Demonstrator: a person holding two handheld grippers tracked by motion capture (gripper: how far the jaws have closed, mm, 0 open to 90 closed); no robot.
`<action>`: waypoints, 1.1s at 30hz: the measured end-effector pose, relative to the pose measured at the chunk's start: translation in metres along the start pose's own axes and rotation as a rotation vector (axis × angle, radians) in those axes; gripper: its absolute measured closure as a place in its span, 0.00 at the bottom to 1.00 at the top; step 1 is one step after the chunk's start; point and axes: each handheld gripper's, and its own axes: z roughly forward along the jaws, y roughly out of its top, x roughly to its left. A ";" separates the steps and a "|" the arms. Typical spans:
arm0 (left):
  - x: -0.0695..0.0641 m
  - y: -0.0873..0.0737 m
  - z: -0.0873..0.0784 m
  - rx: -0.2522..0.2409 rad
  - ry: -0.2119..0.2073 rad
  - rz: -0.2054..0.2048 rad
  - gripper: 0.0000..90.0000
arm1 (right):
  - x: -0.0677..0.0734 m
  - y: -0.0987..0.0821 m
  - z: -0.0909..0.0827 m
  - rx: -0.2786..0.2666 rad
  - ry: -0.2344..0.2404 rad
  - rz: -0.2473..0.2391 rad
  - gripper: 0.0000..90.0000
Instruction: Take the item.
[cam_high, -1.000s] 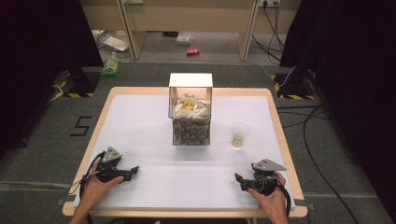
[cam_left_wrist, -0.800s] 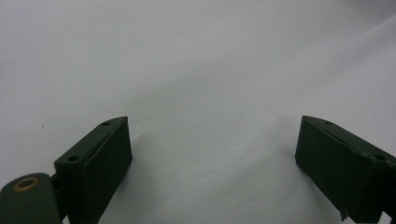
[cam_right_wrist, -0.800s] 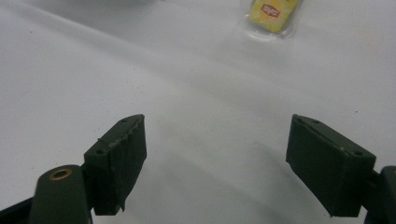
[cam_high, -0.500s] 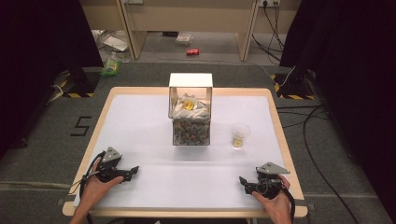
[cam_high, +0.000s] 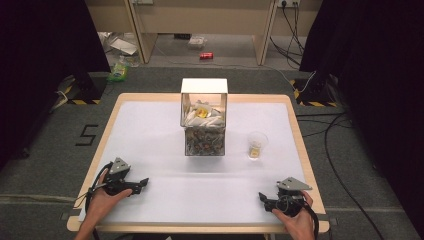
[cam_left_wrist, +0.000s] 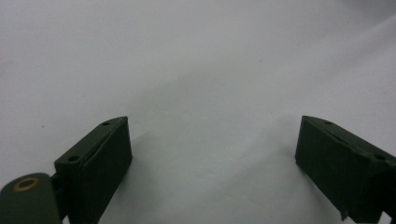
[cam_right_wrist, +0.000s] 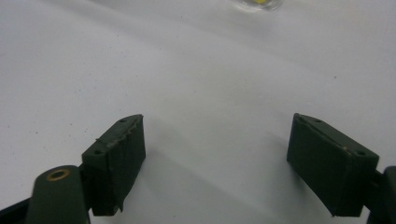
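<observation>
Clear box (cam_high: 204, 120) stands at the frame's centre, white lid on top, crumpled wrappers heaped inside; a plastic cup (cam_high: 257, 145) with something yellow sits just to its right. Your right gripper (cam_high: 267, 199) has slid back toward the lower right corner, your left gripper (cam_high: 140, 183) hasn't moved. Both jaws gape, empty, so you're probably resetting, not reaching.

Red can (cam_high: 206, 55) & green packet (cam_high: 119, 69) on floor beyond table (cam_high: 150, 120); cables (cam_high: 345, 150) at right.
</observation>
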 end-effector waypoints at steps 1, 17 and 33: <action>0.000 0.000 0.000 0.000 0.000 0.000 0.11 | 0.001 -0.001 0.000 -0.001 -0.003 -0.010 0.21; 0.000 0.000 0.000 -0.001 -0.001 0.001 0.11 | 0.001 -0.007 0.001 -0.045 -0.002 -0.010 0.20; 0.000 0.000 0.000 -0.001 -0.001 0.001 0.11 | 0.001 -0.007 0.001 -0.049 0.002 -0.011 0.20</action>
